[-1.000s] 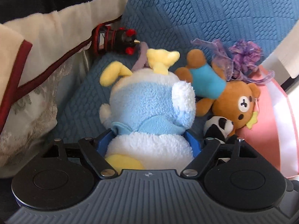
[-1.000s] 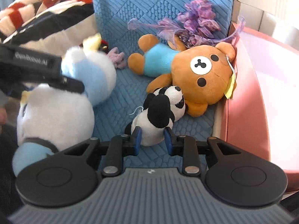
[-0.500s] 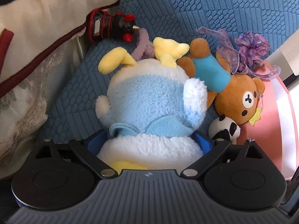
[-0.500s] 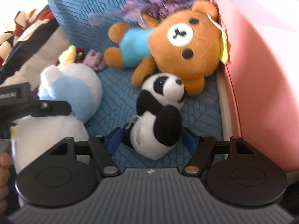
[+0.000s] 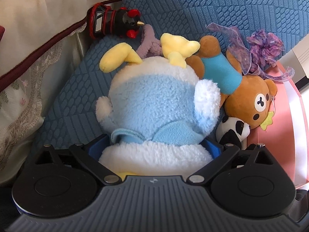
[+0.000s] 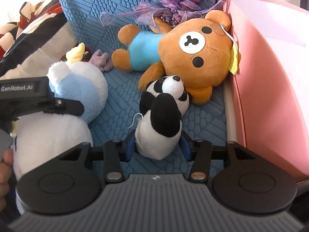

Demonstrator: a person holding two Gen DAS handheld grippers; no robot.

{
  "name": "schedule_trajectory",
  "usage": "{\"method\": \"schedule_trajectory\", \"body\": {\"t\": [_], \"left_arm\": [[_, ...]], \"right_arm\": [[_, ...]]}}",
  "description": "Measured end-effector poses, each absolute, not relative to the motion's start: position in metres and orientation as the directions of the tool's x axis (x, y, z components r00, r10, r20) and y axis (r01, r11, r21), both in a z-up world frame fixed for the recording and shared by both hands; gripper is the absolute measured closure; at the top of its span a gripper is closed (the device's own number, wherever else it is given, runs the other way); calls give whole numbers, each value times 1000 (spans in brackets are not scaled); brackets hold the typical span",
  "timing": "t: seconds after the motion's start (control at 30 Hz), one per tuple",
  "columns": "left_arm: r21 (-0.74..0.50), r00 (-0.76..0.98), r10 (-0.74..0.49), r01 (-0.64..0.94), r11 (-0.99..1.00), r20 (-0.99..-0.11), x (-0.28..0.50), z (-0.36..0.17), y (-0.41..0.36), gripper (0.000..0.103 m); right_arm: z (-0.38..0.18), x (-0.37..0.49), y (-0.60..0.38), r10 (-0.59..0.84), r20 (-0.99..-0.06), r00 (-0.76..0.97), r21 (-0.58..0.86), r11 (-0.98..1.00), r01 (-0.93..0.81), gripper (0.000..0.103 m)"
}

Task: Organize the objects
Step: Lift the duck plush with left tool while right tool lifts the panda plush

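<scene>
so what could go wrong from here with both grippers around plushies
The left gripper has just been opening around the big blue-and-white plush, whose bulk fills the wide jaws; it may slip or sag if lifted. The right gripper, just closing, has only the panda by its bottom end; its head leans on the brown bear and may drag it.

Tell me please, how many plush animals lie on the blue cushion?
3. The blue-and-white plush sits between the left gripper's fingers, the panda between the right gripper's, the brown bear beside the pink box. Others may be hidden.
</scene>
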State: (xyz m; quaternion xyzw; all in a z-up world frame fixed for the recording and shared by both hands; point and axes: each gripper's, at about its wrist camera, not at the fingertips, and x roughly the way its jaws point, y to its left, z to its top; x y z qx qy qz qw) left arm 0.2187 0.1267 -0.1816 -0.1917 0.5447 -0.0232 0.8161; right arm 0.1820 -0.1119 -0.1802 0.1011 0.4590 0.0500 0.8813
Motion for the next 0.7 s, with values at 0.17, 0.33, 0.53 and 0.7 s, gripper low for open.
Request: {"method": "schedule_trajectory", "body": {"t": [0.17,0.33,0.53,0.7], "left_arm": [[-312,419,-224,-155,937,-880,216,-180,121,3],[-311,445,-218,-147,939,-868,213,-175,118,10],[-319,473,-217,-146,936,-854,205,-168,119,16],[-338,490,-221,-164,927,-843,195,-161,123,19]], "right_arm": [[-175,175,-112,168,-799,577,183,983,-33,53],[-170,167,-114,172,-805,568,173,984,-52,53],[-157,165,-113,196,-794,576,188,979,-74,54],[-145,160,-111,225,-787,574,191,974,-121,54]]}}
